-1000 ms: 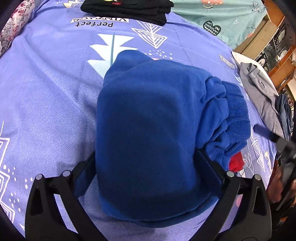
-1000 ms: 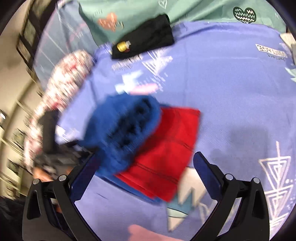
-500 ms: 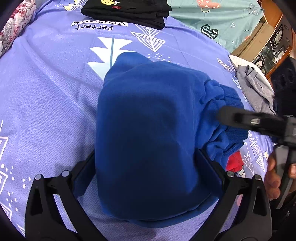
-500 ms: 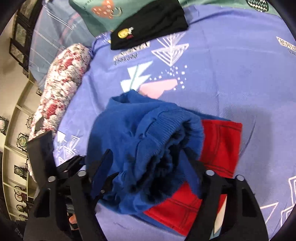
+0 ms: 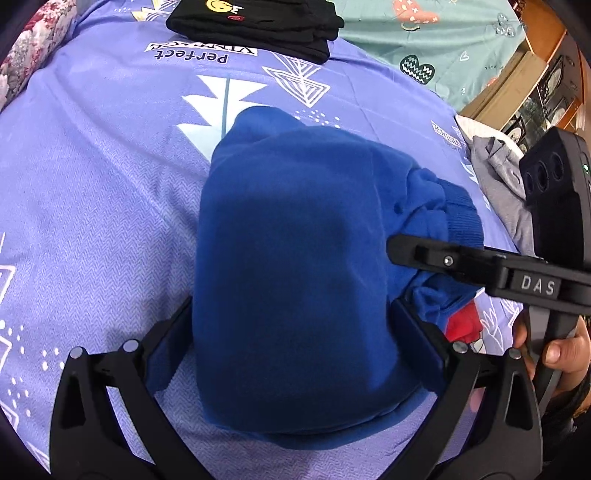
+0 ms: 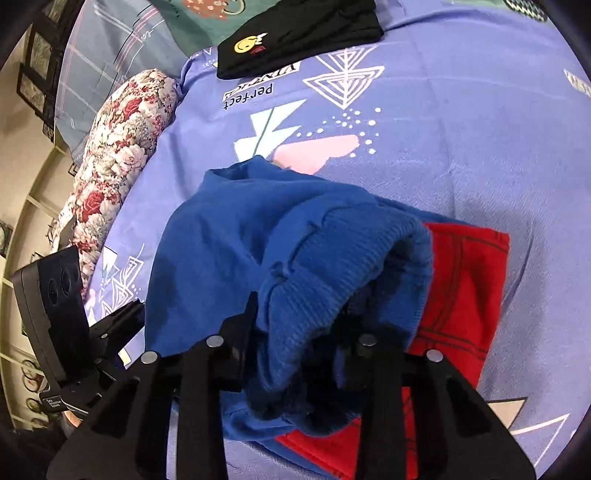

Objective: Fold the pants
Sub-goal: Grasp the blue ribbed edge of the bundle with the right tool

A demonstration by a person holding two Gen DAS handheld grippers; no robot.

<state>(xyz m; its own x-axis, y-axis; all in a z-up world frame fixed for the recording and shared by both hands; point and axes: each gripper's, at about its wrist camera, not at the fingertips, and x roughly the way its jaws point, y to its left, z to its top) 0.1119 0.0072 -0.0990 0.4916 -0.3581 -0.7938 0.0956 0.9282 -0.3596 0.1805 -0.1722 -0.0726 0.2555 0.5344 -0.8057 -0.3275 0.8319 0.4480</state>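
Since the earlier frame the right gripper (image 6: 295,354) has come in, its jaws closing around the ribbed waistband (image 6: 343,273). The left gripper (image 5: 291,332) straddles the folded blue fleece pants (image 5: 295,258), spread wide. Soft, bulky and light, they lie on the purple bedsheet (image 5: 92,184); the waistband offers the firmest hold.

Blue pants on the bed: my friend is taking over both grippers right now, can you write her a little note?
Left gripper: wide around the folded end of the blue pants, pads at the cloth's sides; whether it pinches is unclear.
Right gripper: closing on the ribbed waistband, which sits between its fingers.
Where: the pants lie bunched on the purple bedsheet, a red patch showing under the waistband. Folded black clothes sit at the far edge.
Done: pants roughly folded over.
Left: probably tuck the waistband end and flatten the bundle.
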